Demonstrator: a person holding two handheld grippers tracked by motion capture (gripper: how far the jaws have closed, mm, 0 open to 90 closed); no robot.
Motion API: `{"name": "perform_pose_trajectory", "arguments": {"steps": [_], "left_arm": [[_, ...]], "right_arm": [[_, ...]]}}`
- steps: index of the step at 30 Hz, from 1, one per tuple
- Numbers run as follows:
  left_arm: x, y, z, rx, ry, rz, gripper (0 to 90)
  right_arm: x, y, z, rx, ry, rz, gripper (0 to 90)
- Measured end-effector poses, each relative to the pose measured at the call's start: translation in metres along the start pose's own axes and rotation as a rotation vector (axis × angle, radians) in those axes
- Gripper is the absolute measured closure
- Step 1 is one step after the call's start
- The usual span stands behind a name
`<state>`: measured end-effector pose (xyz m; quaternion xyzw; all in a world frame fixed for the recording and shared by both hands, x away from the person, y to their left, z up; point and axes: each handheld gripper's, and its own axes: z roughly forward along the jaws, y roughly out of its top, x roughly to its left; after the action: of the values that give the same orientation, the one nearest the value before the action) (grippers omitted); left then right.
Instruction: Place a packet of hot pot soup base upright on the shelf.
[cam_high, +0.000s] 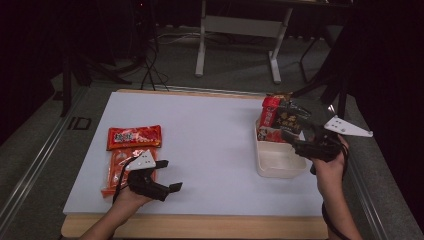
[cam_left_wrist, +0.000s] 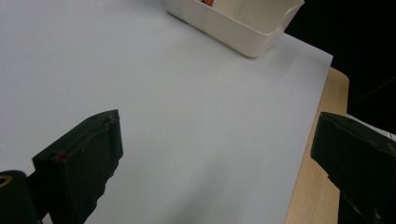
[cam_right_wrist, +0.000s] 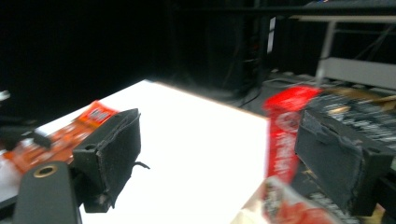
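Taking the white bin (cam_high: 280, 162) as the landmark here. Sits close to the right edge of the white table (cam_high: 210, 135), with a wide bare stretch of tabletop to its left, nothing on it all the way across to the snack packs at the far left side. Also bare between bin and the near wooden edge, seen in the left gripper view (cam_left_wrist: 322, 186) too. Narrow strip only between bin and the table's right edge.

Inside the bin: back half stuffed with packets standing up, a red packet (cam_high: 269, 111) at back left, a dark packet (cam_high: 292, 119) just right of it, another red one lower in front of those. Front half of the bin bare white bottom.

Right gripper (cam_high: 300, 140) hovering over the bin's right rim, just in front of the dark packet, jaws spread wide, gripping nothing. Blurry in the right gripper view (cam_right_wrist: 219, 158), red packet (cam_right_wrist: 285, 135) showing between the jaws but pads not pressing it.

Left gripper (cam_high: 167, 175) way left of the bin, near the front edge, jaws wide apart (cam_left_wrist: 215, 158), holding nothing, just table under them. Orange pack (cam_high: 120, 170) touching its left side, red pack (cam_high: 134, 136) just behind that one.
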<state>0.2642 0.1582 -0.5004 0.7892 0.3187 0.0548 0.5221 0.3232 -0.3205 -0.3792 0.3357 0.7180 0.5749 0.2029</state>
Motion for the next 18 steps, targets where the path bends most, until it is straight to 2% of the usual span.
{"name": "perform_pose_trajectory", "arguments": {"steps": [1, 4, 5, 9, 11, 12, 14, 18], "left_arm": [[0.000, 0.001, -0.001, 0.007, 0.016, 0.006, 5.6], [0.001, 0.001, -0.003, 0.016, 0.037, 0.005, 9.9], [0.003, 0.001, -0.005, 0.016, 0.038, -0.009, 11.8], [0.008, 0.003, -0.012, 0.038, 0.065, -0.020, 14.3], [0.010, 0.004, -0.017, 0.035, 0.109, -0.025, 16.9], [0.012, 0.005, -0.020, 0.033, 0.115, -0.032, 20.4], [0.016, 0.005, -0.027, 0.029, 0.151, -0.035, 21.5], [0.025, 0.006, -0.040, 0.015, 0.207, -0.056, 35.1]], "right_arm": [[0.009, -0.004, 0.001, 0.006, 0.010, -0.009, 15.2], [0.015, -0.006, 0.001, 0.014, 0.021, -0.029, 15.2], [0.021, -0.008, 0.000, 0.019, 0.027, -0.045, 15.2], [0.029, -0.012, -0.003, 0.014, 0.041, -0.046, 15.2], [0.033, -0.015, -0.005, 0.022, 0.039, -0.057, 15.2], [0.034, -0.016, -0.005, 0.026, 0.043, -0.059, 15.2], [0.037, -0.019, -0.006, 0.030, 0.051, -0.059, 15.2], [0.042, -0.023, -0.008, 0.024, 0.062, -0.060, 15.2]]}}
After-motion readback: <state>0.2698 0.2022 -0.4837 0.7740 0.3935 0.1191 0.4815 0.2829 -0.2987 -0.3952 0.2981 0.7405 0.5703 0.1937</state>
